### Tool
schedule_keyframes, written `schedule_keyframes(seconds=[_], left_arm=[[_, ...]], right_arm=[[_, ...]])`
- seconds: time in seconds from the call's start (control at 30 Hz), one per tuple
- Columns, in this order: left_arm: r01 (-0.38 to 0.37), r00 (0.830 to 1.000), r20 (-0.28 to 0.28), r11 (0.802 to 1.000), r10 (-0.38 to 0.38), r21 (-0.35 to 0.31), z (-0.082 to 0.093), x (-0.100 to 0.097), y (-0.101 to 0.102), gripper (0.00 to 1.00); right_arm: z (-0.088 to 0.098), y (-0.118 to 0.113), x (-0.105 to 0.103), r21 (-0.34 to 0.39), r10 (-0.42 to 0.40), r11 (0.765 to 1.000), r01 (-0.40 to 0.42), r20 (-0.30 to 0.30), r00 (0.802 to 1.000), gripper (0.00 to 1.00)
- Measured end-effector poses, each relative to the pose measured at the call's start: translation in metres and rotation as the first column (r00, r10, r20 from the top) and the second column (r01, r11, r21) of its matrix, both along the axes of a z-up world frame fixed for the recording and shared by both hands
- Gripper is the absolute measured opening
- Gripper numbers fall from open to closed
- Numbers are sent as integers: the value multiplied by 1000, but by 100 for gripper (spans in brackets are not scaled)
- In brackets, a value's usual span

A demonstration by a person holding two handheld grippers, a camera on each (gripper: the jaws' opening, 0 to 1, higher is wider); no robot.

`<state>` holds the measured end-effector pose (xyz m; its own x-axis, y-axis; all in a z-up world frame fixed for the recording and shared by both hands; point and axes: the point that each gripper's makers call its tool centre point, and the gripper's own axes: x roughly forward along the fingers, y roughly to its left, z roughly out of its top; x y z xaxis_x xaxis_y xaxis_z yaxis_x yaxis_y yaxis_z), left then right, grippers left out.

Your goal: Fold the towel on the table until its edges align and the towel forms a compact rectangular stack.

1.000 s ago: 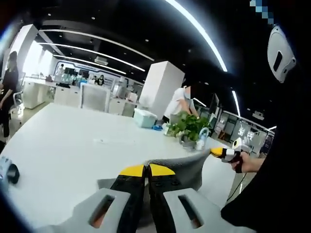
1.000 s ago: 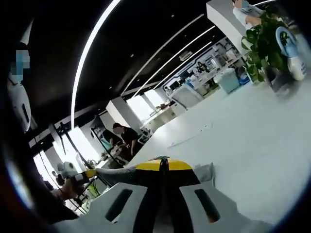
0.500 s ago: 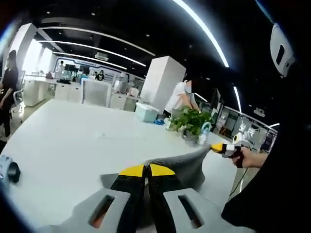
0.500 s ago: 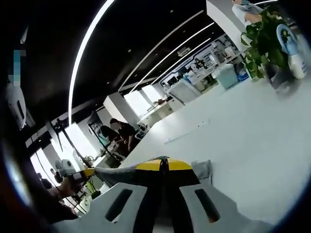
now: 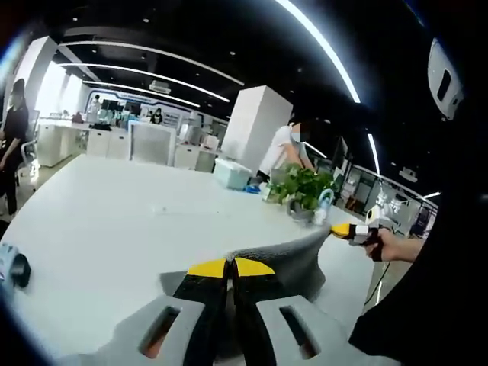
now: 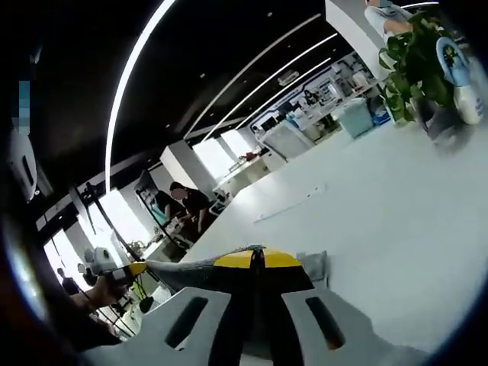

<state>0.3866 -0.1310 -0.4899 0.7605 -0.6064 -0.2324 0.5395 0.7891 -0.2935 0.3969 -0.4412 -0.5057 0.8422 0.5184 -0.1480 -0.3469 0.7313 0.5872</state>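
Towel point(image 5: 286, 259) hangs grey and stretched above the white table point(image 5: 114, 221), held up at two corners. In the left gripper view, the left gripper point(image 5: 231, 268) has its yellow-tipped jaws pressed together on one corner of the cloth, and the top edge runs taut from there to the right gripper point(image 5: 341, 229), which pinches the far corner with its yellow tips closed. A hand point(image 5: 390, 245) grips that tool's handle at the right side of the view. Below the taut edge the cloth sags in a curve, its lower part close to the table top; whether it touches the surface cannot be told.

In the right gripper view, the right gripper point(image 6: 255, 261) is likewise clamped narrow on the towel point(image 6: 206, 264), and the cloth's edge leads off to the left gripper point(image 6: 137, 268), small and far at the left, held by a hand point(image 6: 95, 293).

On the table behind the towel stand a potted plant point(image 5: 301, 191) and, just beside it, a spray bottle point(image 5: 321, 209). A pale green box point(image 5: 231, 174) sits farther back. A dark small object point(image 5: 17, 268) lies at the table's near left edge.
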Motion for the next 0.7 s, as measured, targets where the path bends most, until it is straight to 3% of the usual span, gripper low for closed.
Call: schedule_keyframes(seconds=[0.7], left_arm=[[-20, 999, -27, 1000, 20, 3, -12, 7, -1, 2]], right_arm=[[-17, -2, 11, 6, -9, 1000, 9, -39, 999, 0]])
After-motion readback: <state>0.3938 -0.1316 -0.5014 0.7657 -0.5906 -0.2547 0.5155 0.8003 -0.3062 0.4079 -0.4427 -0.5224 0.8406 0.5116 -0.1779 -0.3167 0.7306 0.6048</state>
